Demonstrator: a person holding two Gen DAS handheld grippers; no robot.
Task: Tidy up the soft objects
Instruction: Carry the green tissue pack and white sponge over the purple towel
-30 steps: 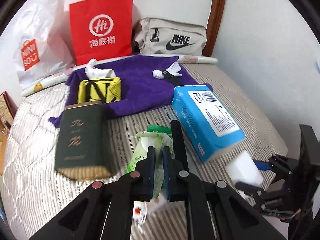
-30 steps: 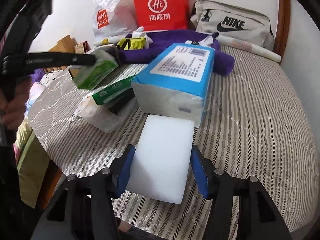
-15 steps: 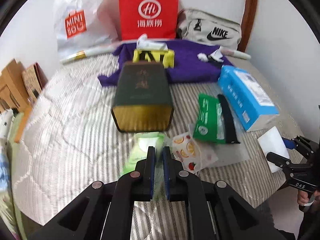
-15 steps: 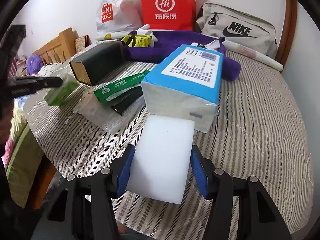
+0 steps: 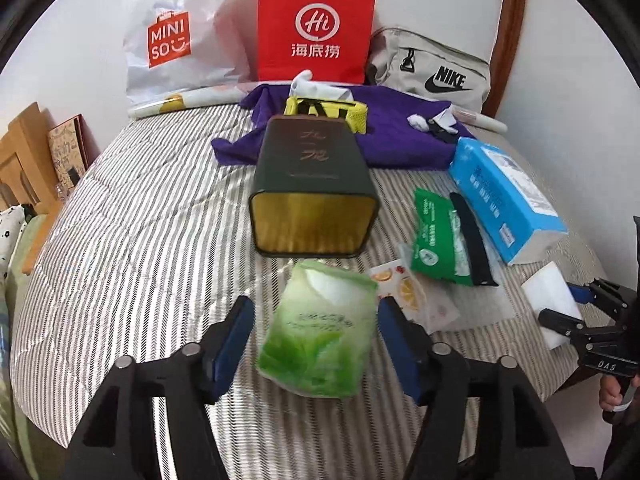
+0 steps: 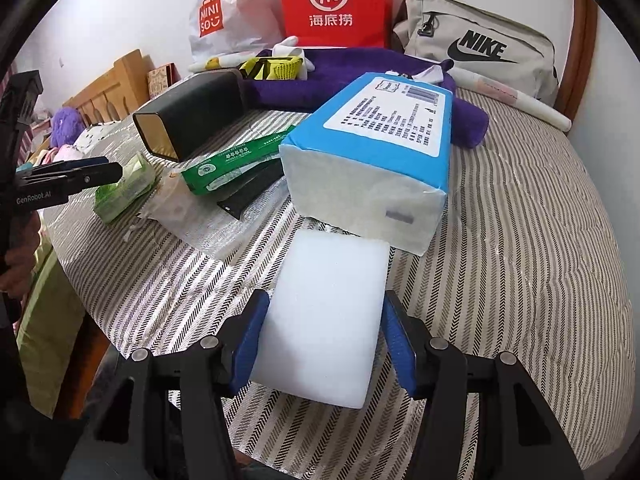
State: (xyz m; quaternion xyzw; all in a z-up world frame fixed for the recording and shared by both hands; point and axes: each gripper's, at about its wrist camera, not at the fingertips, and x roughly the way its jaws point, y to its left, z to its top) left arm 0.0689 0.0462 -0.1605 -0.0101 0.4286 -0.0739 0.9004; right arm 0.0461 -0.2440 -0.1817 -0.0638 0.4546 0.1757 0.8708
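Tissues, a pale green soft pack [image 5: 320, 336], lie between the blue pads of your left gripper [image 5: 316, 340], whose jaws are opening; a gap shows on each side of the pack, so neither pad presses on it. The pack rests on the striped bedcover [image 5: 132, 240]. Just beyond your left fingertips lies a dark green tin [image 5: 310, 184] on its side, its gold open end facing you. To the right of the pack, close by, sits a small fruit-printed sachet [image 5: 404, 292], and past that a dark green wipes packet [image 5: 436, 240] with a black strip [image 5: 470, 240] along its far edge. Farther right is the blue tissue brick [image 5: 504, 196].

Your right gripper [image 6: 324, 332] is clamped on a white foam block [image 6: 324, 320]: both blue pads sit against its sides, and the block sticks out ahead of the fingertips, its far end touching or nearly touching the blue tissue brick's end. From the left wrist camera that gripper shows at the far right edge with the block in it.

Well ahead of both grippers a purple cloth [image 5: 400, 144] spreads under a yellow pouch [image 5: 326, 114]. Behind it, against the wall, stand a red paper bag [image 5: 316, 28], a white plastic bag [image 5: 176, 40] and a beige Nike bag [image 5: 432, 68].
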